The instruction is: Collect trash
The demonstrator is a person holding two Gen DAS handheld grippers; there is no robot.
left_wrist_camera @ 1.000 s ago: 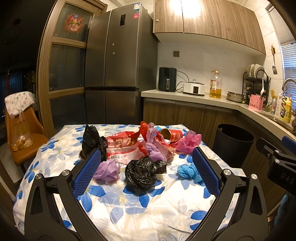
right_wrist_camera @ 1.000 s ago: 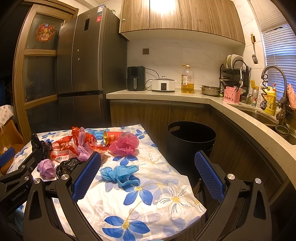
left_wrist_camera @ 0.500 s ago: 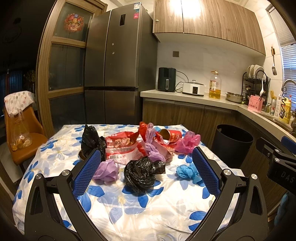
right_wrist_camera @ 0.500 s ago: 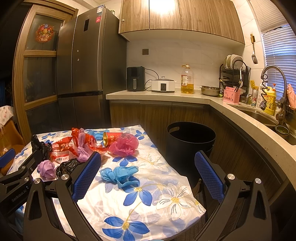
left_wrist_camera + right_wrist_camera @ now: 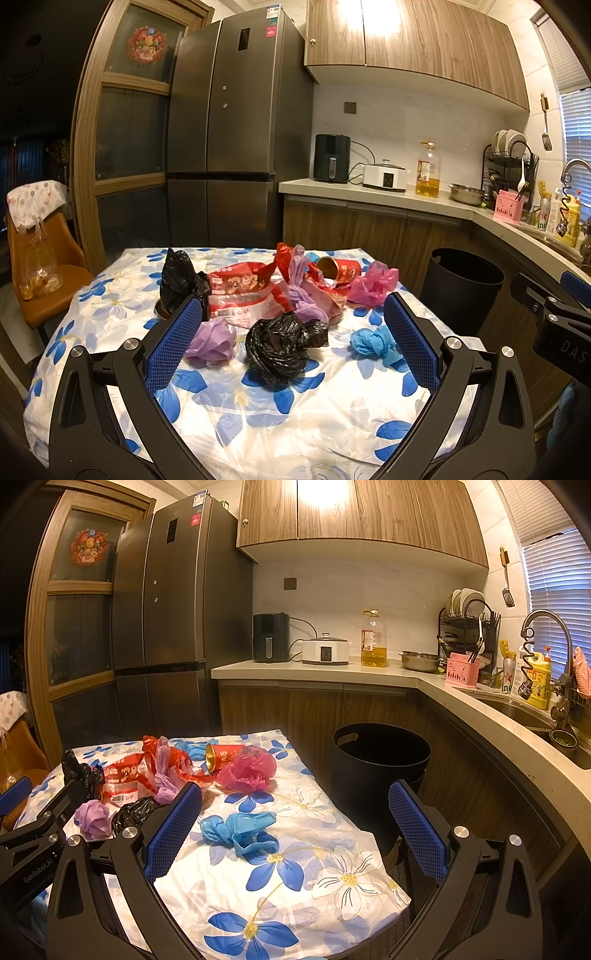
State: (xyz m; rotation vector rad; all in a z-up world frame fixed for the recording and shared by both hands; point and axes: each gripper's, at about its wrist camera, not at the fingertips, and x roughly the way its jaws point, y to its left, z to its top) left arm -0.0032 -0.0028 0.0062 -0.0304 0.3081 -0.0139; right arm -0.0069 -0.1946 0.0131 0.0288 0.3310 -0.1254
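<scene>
**Both grippers wide open above a table strewn with trash**

Left wrist view: the left gripper (image 5: 293, 328) hangs over the near part of the table (image 5: 258, 413), its blue-padded jaws spread wide and holding nothing. Between them lie a crumpled black bag (image 5: 280, 345) and, just to its left, a purple bag (image 5: 212, 341). A blue bag (image 5: 371, 341) sits just inside the right pad. Farther back are a red snack packet (image 5: 242, 291), a second black bag (image 5: 181, 282), a red cup on its side (image 5: 340, 269) and a pink bag (image 5: 373, 286). A black trash bin (image 5: 461, 288) stands on the floor right of the table.

Right wrist view: the right gripper (image 5: 295, 816) is also wide open and empty, over the table's right corner. The blue bag (image 5: 240, 830) lies between its pads, nearer the left one. The pink bag (image 5: 249, 770) touches the red cup (image 5: 221, 757) behind it. The trash bin (image 5: 380, 775) stands just beyond the table edge, below the counter (image 5: 443, 690).
</scene>
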